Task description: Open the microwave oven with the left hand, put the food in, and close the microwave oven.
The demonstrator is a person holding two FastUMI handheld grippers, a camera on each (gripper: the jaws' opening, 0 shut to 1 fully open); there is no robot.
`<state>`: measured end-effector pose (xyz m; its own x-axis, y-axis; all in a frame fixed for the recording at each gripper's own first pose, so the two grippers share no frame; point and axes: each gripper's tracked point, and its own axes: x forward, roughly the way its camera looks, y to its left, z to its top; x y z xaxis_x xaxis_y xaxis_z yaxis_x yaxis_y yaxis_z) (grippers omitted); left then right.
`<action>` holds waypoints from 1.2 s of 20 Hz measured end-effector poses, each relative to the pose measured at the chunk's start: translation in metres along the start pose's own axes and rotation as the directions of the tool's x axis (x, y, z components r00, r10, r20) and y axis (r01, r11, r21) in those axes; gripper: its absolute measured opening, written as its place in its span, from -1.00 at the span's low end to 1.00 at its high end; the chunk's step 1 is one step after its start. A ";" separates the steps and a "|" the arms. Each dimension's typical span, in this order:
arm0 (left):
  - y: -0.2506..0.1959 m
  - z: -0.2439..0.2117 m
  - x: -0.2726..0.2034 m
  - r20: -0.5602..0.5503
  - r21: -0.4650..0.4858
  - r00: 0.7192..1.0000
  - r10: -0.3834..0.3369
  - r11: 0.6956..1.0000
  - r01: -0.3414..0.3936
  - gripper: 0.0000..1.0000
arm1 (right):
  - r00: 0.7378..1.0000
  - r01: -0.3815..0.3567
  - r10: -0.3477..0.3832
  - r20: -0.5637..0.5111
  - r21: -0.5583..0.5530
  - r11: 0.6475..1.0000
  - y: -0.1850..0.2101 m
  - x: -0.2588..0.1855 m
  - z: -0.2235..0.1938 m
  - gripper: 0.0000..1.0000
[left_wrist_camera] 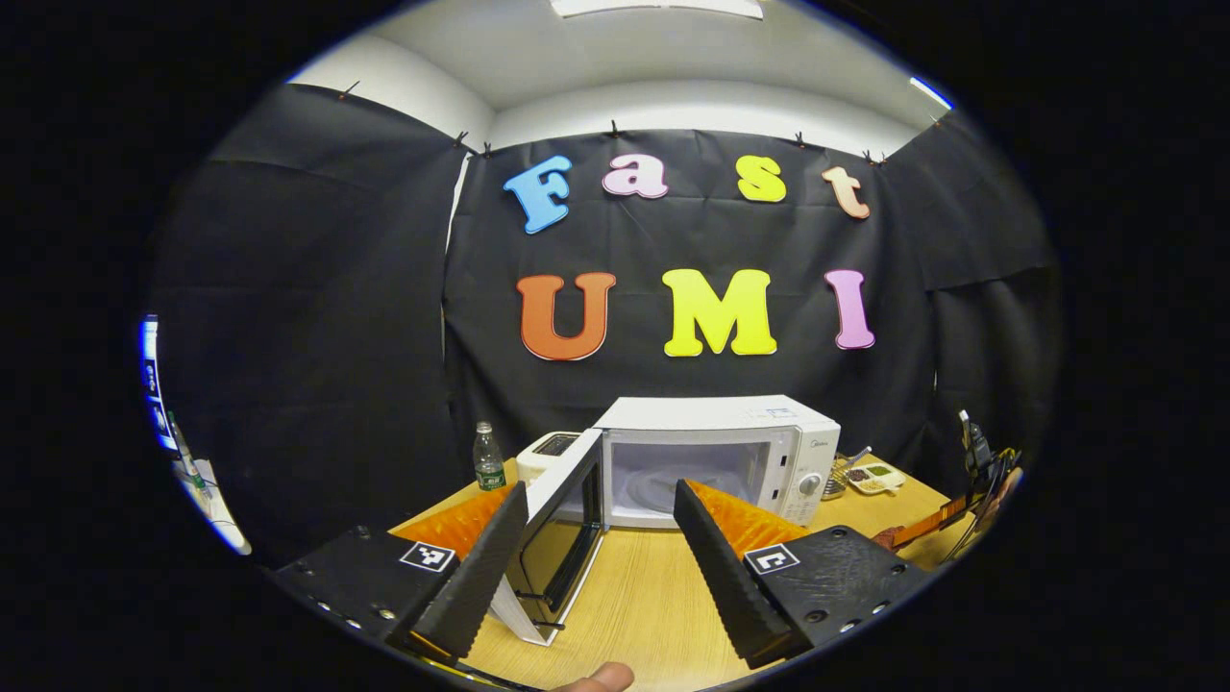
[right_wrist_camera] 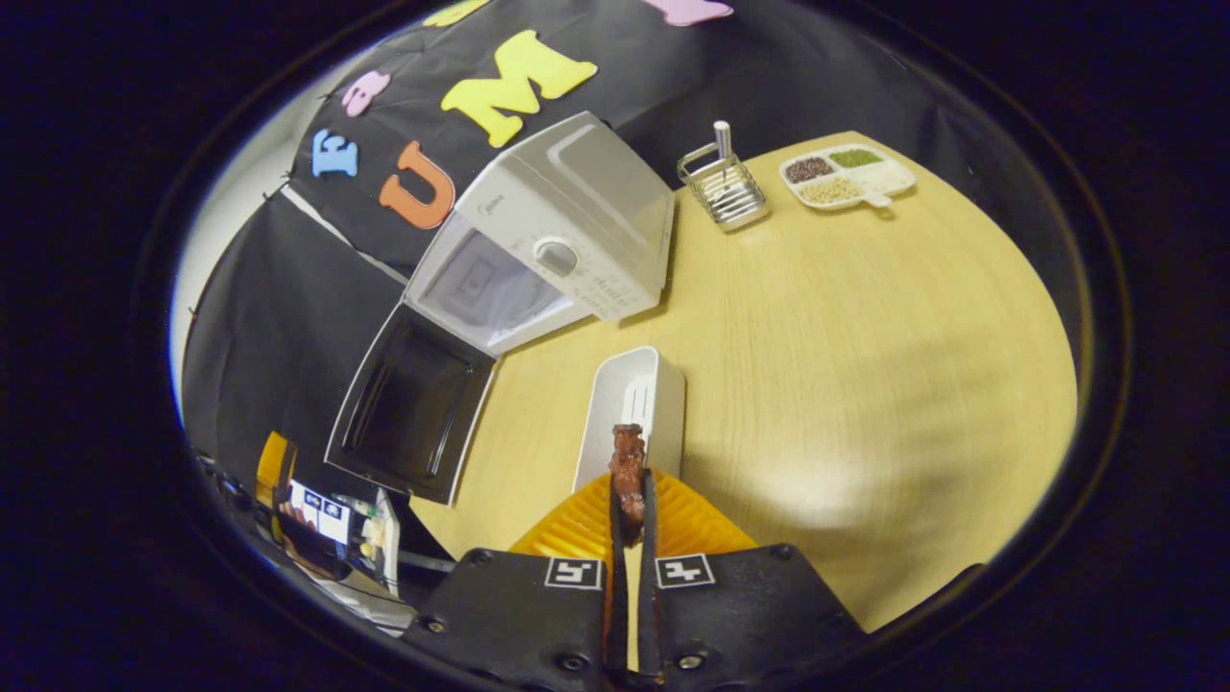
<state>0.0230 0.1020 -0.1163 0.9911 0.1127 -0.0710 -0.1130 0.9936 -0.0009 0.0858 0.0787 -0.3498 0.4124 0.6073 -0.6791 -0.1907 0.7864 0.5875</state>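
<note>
In the right gripper view, the right claw [right_wrist_camera: 629, 505] was clamped on a small dark reddish-brown piece of food [right_wrist_camera: 628, 459], its lower part hidden between the fingers, above a white oblong plastic container [right_wrist_camera: 636, 396] on the pale wooden worktop [right_wrist_camera: 865, 365]. The white box-shaped microwave oven [left_wrist_camera: 716, 452] stood at the back of the worktop, its dark-windowed door [left_wrist_camera: 562, 524] swung wide open and the pale cavity partly hidden behind the fingers. The left claw [left_wrist_camera: 601, 538] was spread apart in front of it, holding nothing.
</note>
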 end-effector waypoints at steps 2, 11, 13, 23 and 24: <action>0.001 0.003 -0.004 0.010 0.006 1.000 -0.005 1.000 0.005 0.87 | 0.999 0.008 -0.007 0.039 -0.035 0.999 0.012 -0.011 0.003 -0.85; 0.005 0.000 -0.023 0.012 -0.055 0.999 -0.050 0.997 0.050 0.87 | 0.935 0.246 -0.122 0.333 -0.363 0.899 0.076 -0.032 0.015 -0.85; 0.008 -0.002 -0.021 0.007 -0.074 0.999 -0.047 0.996 0.047 0.87 | 0.918 0.257 -0.090 0.385 -0.408 0.876 0.101 -0.022 0.019 -0.85; 0.028 -0.012 -0.026 0.002 -0.066 0.997 -0.072 0.995 0.072 0.87 | 0.893 0.254 -0.034 0.449 -0.438 0.862 0.197 0.084 0.022 -0.86; 0.031 -0.012 -0.028 0.002 -0.066 0.997 -0.073 0.995 0.073 0.87 | 0.883 0.259 -0.033 0.468 -0.429 0.865 0.205 0.099 0.027 -0.86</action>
<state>-0.0090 0.1293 -0.1266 0.9968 0.0395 -0.0689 -0.0444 0.9964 -0.0718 0.1114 0.2966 -0.2846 0.7871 0.4578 -0.4134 -0.4401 0.8864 0.1436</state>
